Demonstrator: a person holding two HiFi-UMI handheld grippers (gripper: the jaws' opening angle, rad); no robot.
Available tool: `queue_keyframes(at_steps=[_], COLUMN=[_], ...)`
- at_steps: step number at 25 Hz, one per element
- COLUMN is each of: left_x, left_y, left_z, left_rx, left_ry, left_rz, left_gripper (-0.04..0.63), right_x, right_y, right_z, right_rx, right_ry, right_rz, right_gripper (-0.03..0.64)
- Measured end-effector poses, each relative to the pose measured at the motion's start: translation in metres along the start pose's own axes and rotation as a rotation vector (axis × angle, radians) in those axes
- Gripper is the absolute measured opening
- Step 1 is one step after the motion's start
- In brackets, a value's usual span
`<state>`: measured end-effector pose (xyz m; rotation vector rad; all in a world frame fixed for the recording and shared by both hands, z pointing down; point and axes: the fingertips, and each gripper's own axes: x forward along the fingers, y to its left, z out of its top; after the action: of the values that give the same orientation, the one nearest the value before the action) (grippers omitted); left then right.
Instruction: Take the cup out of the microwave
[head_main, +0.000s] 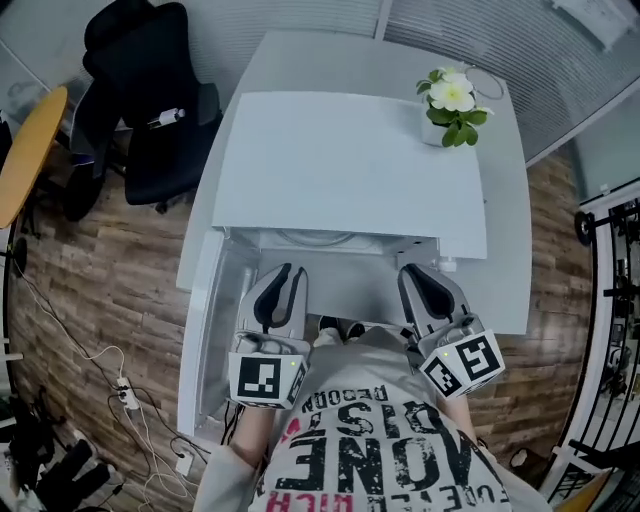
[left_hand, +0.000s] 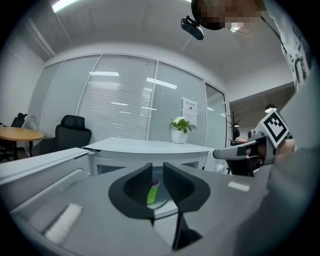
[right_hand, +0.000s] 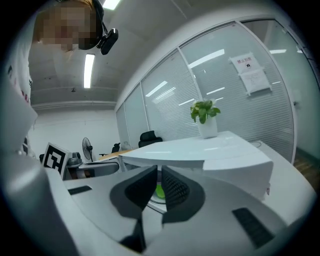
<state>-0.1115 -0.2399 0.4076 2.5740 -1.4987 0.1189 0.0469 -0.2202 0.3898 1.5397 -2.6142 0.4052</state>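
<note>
Cup and claw had not met. The left gripper held its jaws part-way apart with nothing pinched, and the green cup showed only through that gap, farther in. The right gripper had its jaws at a slimmer slit, likewise empty, with a patch of green visible beyond them.

Both grippers pointed roughly level at the mouth of the white microwave, side by side just outside the opening. Its door hung open on the left. Inside, the cup stood on the glass turntable; from the head view the microwave's roof hid it. The microwave sat on a pale desk with a potted plant at the far right corner and an office chair off to the left.

The step in hand looked like the reach in. Done well, the left jaws would likely need to widen first — whether the present gap would clear the cup could not be told. Then:
- Go in low and level under the roof, and centre the cup between the pads.
- Close on the body rather than the rim.
- Lift just clear of the turntable and draw straight back, minding the door.
</note>
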Motion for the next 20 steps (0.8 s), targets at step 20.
queue_keyframes(at_steps=[20], left_x=[-0.02], left_y=[-0.083], left_z=[0.01], left_rx=[0.124], left_ry=[0.012], left_rz=[0.126], left_gripper=[0.075], right_x=[-0.073], right_y=[-0.044], right_z=[-0.006], right_rx=[0.079], right_ry=[-0.072], right_rz=[0.097], right_gripper=[0.034])
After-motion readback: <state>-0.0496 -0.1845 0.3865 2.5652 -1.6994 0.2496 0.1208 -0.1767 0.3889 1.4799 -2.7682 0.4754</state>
